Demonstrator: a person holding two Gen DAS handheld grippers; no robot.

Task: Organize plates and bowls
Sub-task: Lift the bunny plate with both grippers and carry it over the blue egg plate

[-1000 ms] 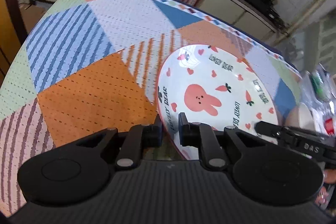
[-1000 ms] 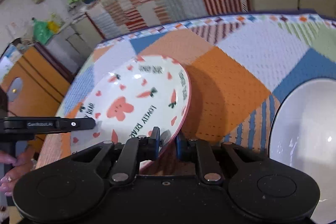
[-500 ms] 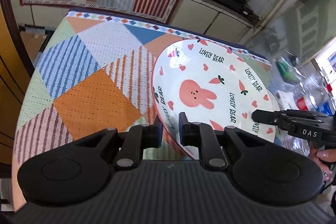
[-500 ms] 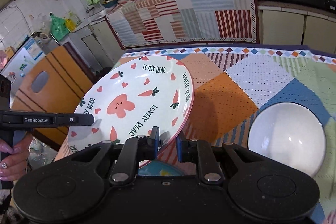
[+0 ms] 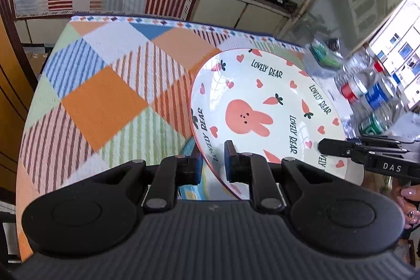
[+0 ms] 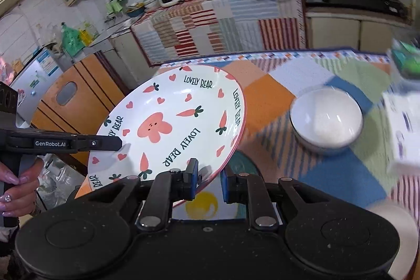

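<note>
While clamped at opposite rim edges by left gripper [image 5: 212, 162] and right gripper [image 6: 208, 181], rabbit-print plate [image 5: 265, 109] hangs tilted above patchwork tablecloth [image 5: 105, 99]. Rigid, glazed, slippery, breakable: grip rim only, keep both clamps firm.
</note>
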